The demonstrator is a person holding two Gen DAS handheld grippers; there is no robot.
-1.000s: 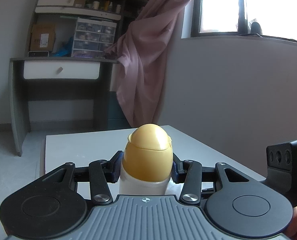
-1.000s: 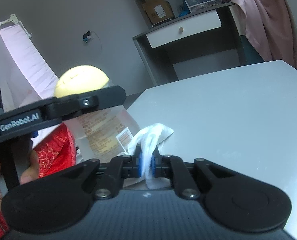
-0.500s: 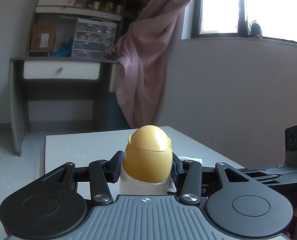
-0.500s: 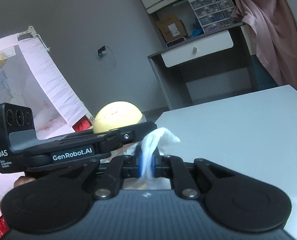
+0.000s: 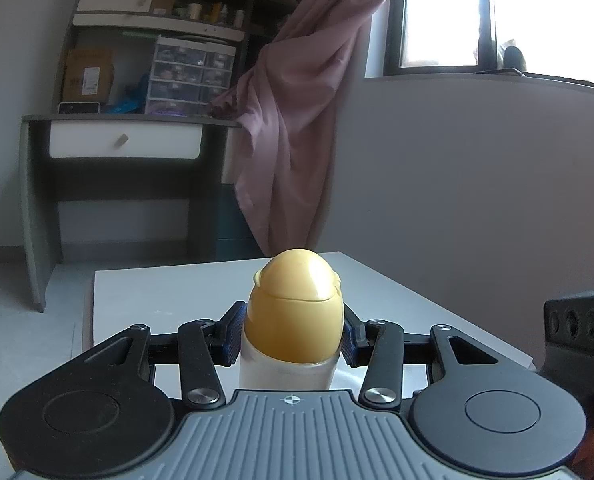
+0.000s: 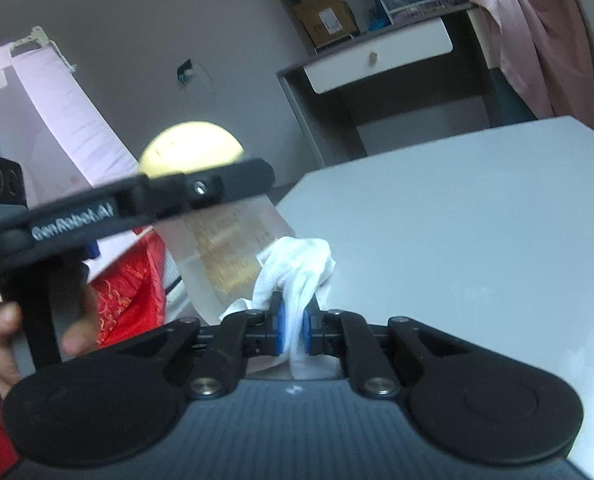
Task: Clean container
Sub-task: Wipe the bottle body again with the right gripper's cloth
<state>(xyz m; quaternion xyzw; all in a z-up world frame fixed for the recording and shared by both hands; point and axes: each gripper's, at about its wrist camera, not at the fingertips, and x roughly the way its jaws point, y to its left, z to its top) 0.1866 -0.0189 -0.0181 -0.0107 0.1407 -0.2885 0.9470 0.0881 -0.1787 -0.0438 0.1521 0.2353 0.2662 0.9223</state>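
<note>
The bottle stood upright between the pads of the left gripper, which was clenched on it just below the cap, above the near part of the white table. Its body was frosted, translucent plastic; what it held could not be told. The cap was smooth, egg-shaped and mustard yellow, with a seam across it. From the right wrist view the bottle showed a block of gold print on its side, too blurred to read. The left gripper's black arm crossed in front of it and bore white lettering reading "GenRobot.AI".

The right gripper was clamped on a crumpled white cloth, held between its blue pads, with the cloth's bunched end touching the bottle's printed side. The table was matte and flat. A hand gripped the left gripper's handle, beside red patterned fabric.
</note>
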